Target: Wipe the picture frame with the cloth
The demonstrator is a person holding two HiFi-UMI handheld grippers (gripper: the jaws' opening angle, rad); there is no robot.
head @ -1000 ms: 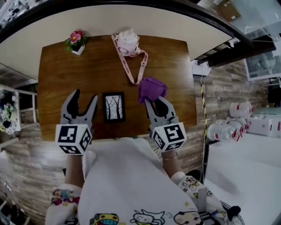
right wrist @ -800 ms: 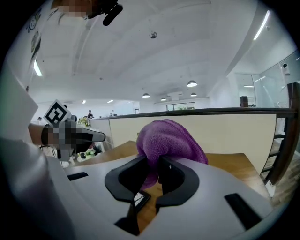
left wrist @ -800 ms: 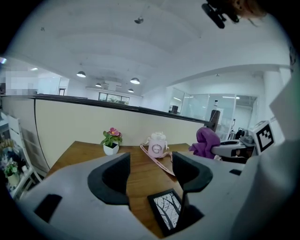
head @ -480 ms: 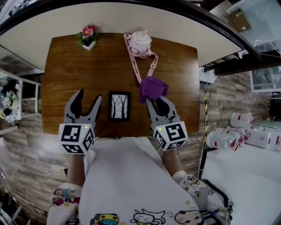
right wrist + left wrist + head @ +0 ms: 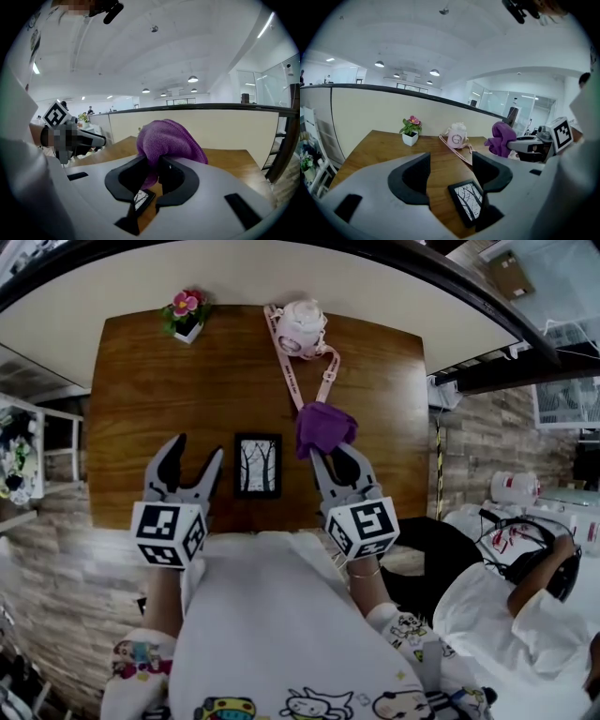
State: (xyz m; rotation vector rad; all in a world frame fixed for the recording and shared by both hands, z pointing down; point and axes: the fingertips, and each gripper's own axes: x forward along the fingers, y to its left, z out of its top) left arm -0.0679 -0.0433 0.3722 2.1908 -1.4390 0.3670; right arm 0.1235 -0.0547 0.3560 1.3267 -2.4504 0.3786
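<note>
**Frame position relative to the cloth**

Head view: the picture frame (image 5: 258, 466) lies flat on the table (image 5: 141, 381) at frame centre, long axis running top to bottom, between my tongs. My right tongs (image 5: 333, 454) are clamped on the purple cloth (image 5: 325, 427), just right of the frame's upper corner, so the wipe must travel leftward. My left tongs (image 5: 197, 448) stand apart, empty.

Left gripper view: frame (image 5: 467, 199) at lower centre, beside the right-hand jaw.

Right gripper view: cloth (image 5: 168, 138) fills the jaws. No writing is legible anywhere, only square markers.
</note>
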